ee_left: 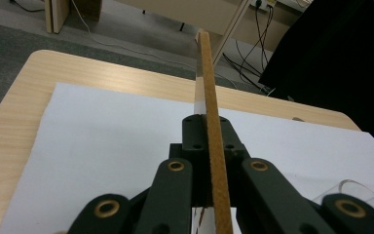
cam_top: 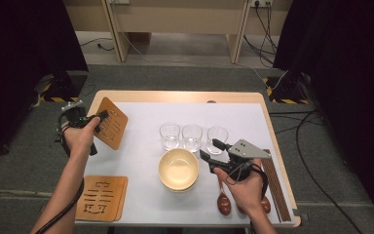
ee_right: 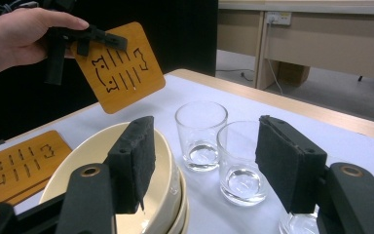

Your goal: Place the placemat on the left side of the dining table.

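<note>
The left gripper point(cam_top: 102, 116) is clamped on a wooden trivet point(cam_top: 111, 123) with cut-out slots, which it holds lifted and tilted above the far left part of the table point(cam_top: 175, 96). In the left gripper view the trivet point(ee_left: 212, 117) runs edge-on straight out between the two black jaws, which press on both of its faces, and the white sheet point(ee_left: 117, 141) covering the table lies below it. In the right gripper view the left gripper point(ee_right: 85, 36) grips that trivet point(ee_right: 121, 68) by its upper edge, with the person's hand point(ee_right: 14, 36) behind it.

The right gripper point(cam_top: 213, 150) has its jaws wide apart with nothing between the pads. Just to its left sits a stack of cream bowls point(cam_top: 178, 169); one jaw hangs over the rim of the bowls point(ee_right: 160, 161) in the right gripper view. Just ahead of the open jaws stands a row of three clear glasses point(cam_top: 192, 136). Close behind the right gripper, near the person's wrist, lie brown spoons point(cam_top: 223, 203), and beside it toward the table's right edge lie dark chopsticks point(cam_top: 275, 187).

A second trivet point(cam_top: 101, 197) lies flat on the near left corner, below and behind the left gripper.
</note>
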### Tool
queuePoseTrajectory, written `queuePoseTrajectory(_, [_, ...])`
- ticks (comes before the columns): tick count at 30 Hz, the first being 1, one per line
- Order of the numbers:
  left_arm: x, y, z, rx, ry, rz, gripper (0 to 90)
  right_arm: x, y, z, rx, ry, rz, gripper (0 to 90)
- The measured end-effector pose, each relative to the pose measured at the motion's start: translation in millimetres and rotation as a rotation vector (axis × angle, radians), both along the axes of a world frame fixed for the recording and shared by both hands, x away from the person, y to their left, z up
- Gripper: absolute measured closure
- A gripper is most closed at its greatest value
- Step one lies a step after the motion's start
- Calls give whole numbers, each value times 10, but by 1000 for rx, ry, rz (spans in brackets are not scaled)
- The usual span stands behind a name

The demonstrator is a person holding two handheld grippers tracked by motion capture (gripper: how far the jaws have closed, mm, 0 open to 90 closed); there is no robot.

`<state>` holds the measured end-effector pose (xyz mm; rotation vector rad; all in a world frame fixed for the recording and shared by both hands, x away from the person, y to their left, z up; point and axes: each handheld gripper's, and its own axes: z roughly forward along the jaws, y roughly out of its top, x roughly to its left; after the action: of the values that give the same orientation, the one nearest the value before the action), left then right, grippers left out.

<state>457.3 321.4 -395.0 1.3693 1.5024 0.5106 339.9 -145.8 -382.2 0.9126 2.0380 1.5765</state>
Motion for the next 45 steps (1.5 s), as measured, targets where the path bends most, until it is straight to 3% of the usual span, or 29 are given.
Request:
queuePoseTrajectory(21, [274, -113, -189, -11, 56, 22, 855, 30, -50, -29, -1, 8, -11, 403])
queuePoseTrajectory(40, [351, -153, -366, -42, 85, 36, 854, 30, -60, -52, 2, 12, -12, 403])
queuePoseTrajectory(45, [369, -130, -374, -28, 97, 42, 847, 28, -60, -57, 6, 17, -14, 403])
